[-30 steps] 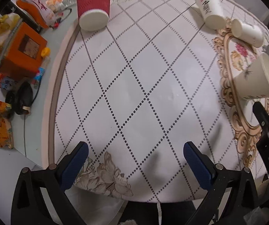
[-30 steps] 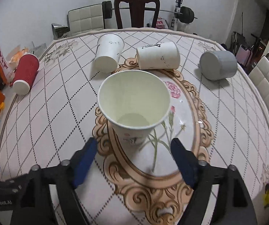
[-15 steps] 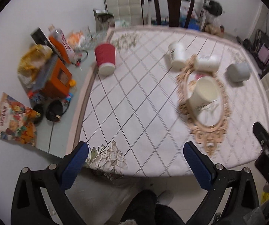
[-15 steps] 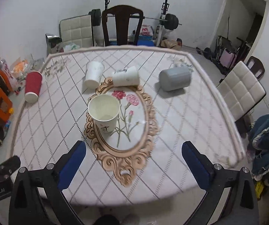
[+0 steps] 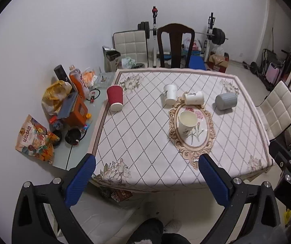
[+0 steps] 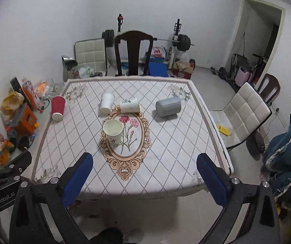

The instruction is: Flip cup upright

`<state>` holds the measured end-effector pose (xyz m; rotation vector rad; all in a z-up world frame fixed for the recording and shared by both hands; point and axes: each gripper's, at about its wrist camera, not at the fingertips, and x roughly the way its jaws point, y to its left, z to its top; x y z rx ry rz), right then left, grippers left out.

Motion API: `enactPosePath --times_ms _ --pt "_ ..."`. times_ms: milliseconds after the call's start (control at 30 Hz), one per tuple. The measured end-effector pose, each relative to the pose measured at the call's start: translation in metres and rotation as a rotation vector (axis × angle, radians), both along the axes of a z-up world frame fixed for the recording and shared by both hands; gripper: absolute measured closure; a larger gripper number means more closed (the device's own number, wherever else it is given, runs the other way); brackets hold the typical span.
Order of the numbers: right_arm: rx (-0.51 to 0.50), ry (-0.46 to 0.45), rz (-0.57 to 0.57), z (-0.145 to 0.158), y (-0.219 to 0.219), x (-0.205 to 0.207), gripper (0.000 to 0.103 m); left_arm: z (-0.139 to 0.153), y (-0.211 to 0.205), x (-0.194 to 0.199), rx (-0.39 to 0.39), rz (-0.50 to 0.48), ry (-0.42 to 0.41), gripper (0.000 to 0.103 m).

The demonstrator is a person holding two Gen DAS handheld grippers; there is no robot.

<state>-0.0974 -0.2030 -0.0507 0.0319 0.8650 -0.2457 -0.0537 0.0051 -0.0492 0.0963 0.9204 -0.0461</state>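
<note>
A cream paper cup [image 5: 187, 123] [image 6: 113, 132] stands upright on the oval flower motif of the tablecloth. Behind it two white paper cups lie on their sides, one [image 5: 170, 96] [image 6: 107, 103] to the left, one [image 5: 194, 97] [image 6: 130, 105] in the middle. A grey cup [image 5: 226, 100] [image 6: 168, 106] lies on its side at the right. A red ribbed cup [image 5: 115, 100] [image 6: 57, 110] lies on its side at the table's left edge. My left gripper [image 5: 146, 181] and right gripper [image 6: 144, 178] are both open and empty, held back from the table's near edge.
The table [image 5: 145, 174] has a checked cloth. Snack bags, bottles and an orange box [image 5: 75, 111] sit on a side surface at the left. A dark chair [image 6: 133, 55] stands behind the table, a white chair [image 6: 245, 116] at its right. Weights and bags stand along the back wall.
Both grippers have pulled up and back from the table; the whole table now shows. The right gripper's jaws, close around the upright cream cup before, have moved away wide open.
</note>
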Motion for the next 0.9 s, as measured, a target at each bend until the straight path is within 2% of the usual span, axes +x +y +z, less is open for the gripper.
enactPosePath --times_ms 200,367,900 --pt "0.007 -0.046 -0.002 0.033 -0.008 -0.033 0.0 0.019 -0.005 -0.022 -0.002 -0.002 -0.042 0.0" --pt "0.001 -0.065 0.002 0.046 -0.008 -0.046 0.0 0.026 -0.003 -0.029 -0.005 0.021 -0.061 0.0" --pt "0.019 -0.05 0.024 0.042 -0.009 -0.039 0.0 0.024 0.01 -0.032 0.02 0.073 -0.088 0.0"
